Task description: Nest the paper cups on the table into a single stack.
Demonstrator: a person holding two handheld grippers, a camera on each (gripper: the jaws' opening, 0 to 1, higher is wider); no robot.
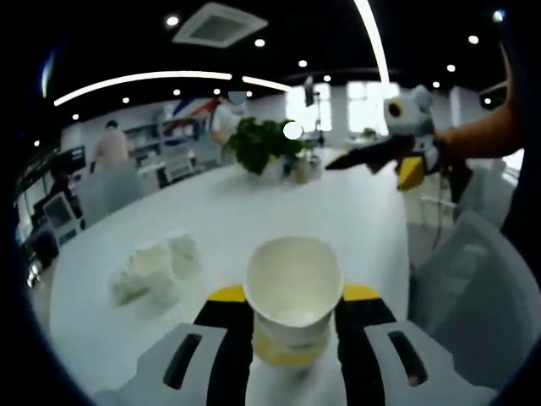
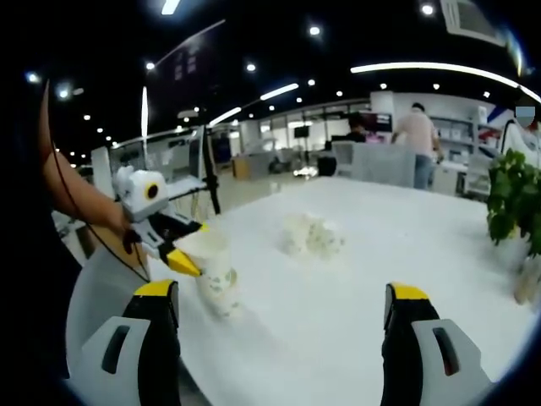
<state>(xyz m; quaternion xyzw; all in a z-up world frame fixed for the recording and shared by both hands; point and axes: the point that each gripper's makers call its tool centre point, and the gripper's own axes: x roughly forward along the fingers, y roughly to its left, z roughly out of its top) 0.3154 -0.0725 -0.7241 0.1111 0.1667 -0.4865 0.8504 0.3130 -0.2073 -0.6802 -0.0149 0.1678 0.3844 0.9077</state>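
Tissues (image 1: 155,269) and plant (image 1: 264,145) beyond gripped cup (image 1: 293,298).

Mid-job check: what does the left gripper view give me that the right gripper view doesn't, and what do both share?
Left gripper view alone: the open mouth of the paper cup, seen from above, gripped between the left claw jaws; the right claw held up over the far table edge; a ceiling vent.

Right gripper view alone: the right claw's own jaws wide apart with nothing between them, and the cup's printed side.

Both: the white table, the crumpled white pile, the potted plant, the same cup in the left claw, and people in the background.
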